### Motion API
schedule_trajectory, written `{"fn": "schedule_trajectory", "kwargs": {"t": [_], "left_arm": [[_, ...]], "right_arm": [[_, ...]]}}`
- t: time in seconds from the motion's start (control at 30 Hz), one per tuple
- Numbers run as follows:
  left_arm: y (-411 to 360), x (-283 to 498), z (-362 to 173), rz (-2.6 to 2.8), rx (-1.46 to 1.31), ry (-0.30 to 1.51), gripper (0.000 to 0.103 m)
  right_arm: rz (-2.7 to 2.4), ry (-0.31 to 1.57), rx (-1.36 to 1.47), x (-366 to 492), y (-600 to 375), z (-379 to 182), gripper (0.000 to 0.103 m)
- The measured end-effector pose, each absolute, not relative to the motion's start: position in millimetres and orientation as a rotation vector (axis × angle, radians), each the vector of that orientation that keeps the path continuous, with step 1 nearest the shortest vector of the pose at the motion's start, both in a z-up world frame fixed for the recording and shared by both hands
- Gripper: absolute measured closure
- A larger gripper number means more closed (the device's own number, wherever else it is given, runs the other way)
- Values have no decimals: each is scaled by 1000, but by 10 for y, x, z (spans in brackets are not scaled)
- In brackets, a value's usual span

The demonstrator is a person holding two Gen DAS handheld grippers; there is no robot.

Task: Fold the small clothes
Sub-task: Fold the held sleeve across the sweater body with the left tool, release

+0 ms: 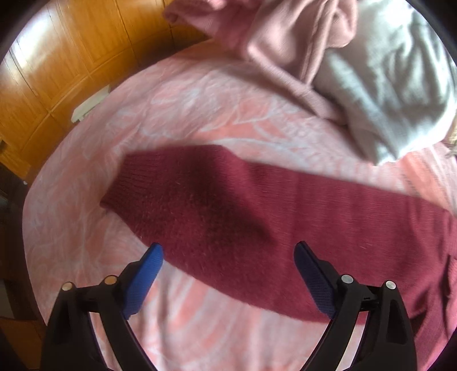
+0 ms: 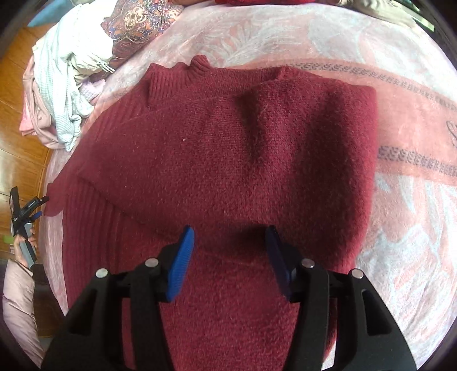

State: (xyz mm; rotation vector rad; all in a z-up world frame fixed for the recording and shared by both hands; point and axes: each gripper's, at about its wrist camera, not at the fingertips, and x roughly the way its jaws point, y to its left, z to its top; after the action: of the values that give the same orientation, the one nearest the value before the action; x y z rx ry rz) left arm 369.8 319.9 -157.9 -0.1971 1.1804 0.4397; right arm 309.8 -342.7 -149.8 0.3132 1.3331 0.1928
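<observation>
A dark red knit sweater (image 2: 228, 148) lies flat on the pink bedspread (image 2: 400, 214), collar at the far side and one sleeve folded across its body. My right gripper (image 2: 229, 229) hovers over the sweater's lower middle, open, its blue pads (image 2: 182, 262) apart and not pressing on anything. In the left wrist view the sweater's other sleeve (image 1: 228, 205) stretches out across the bedspread (image 1: 200, 100), cuff toward the left. My left gripper (image 1: 228, 248) stands wide open just above that sleeve's near edge, with no cloth pinched between its pads (image 1: 142, 279).
A pink knit garment (image 1: 285, 37) and a grey one (image 1: 385, 85) are heaped at the far side of the bed. A pile of white and pink clothes (image 2: 65, 80) and a patterned fabric (image 2: 137, 25) lie near the bed's edge. Wooden floor (image 1: 57, 71) lies beyond. A person's hand (image 2: 24, 245) shows at far left.
</observation>
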Motion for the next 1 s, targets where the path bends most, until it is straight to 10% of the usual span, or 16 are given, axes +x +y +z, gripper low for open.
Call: {"fn": "schedule_trajectory", "kwargs": {"t": [0.2,0.33,1.0], "left_arm": [[3221,3823,-1756,403,-213,1174,35],[3063,3860,-1660,343,-170,1165,91],[717,3897,-731,-263,-258,1040,94]], "right_arm": [[183,1327,266,3150,-3336,-1561,43],[183,1323,267,3154,-3319,-1583,42],[253,1295,343,2955,-3544,-1517,43]]}}
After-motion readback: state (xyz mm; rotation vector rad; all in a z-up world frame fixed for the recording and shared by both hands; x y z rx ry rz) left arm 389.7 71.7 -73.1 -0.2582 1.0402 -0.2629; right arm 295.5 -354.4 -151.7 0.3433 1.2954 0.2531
